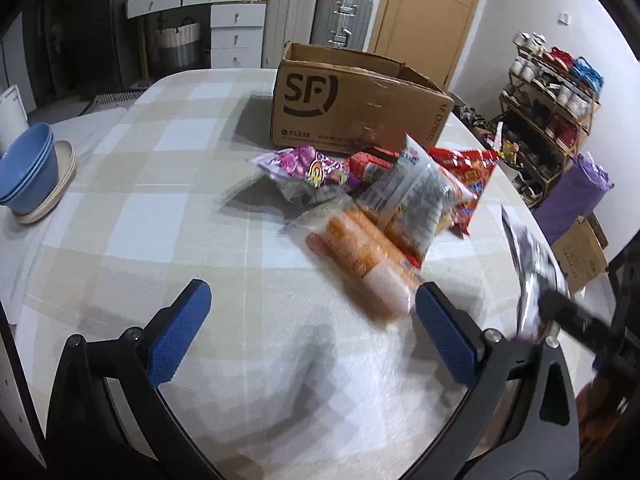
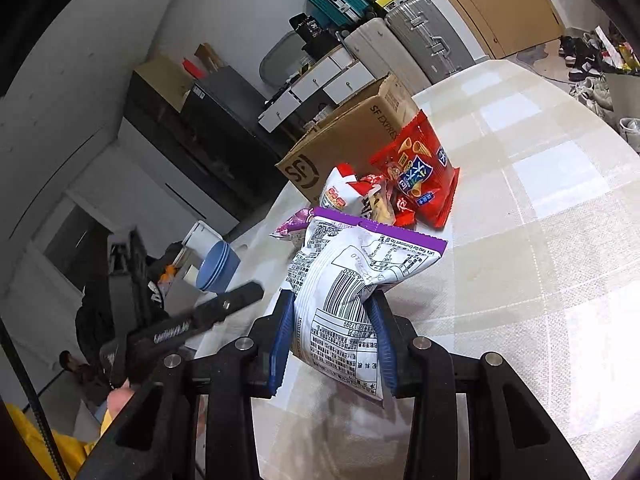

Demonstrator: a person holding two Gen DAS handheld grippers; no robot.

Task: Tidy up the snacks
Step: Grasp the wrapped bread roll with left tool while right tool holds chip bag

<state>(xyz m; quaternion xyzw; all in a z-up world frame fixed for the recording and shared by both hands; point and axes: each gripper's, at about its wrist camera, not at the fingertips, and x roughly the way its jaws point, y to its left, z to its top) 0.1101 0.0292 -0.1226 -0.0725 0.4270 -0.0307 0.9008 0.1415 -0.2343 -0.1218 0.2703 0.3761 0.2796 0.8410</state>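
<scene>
Purple-edged snack bag [image 2: 340, 304] pinched between right tool [image 2: 332, 336] pads

I'm in a home: suitcases [image 1: 316, 12] and drawers [image 1: 236, 28] far behind my counter [image 1: 160, 184], a wooden door [image 1: 424, 4], a shoe rack [image 1: 548, 116] at right.
</scene>
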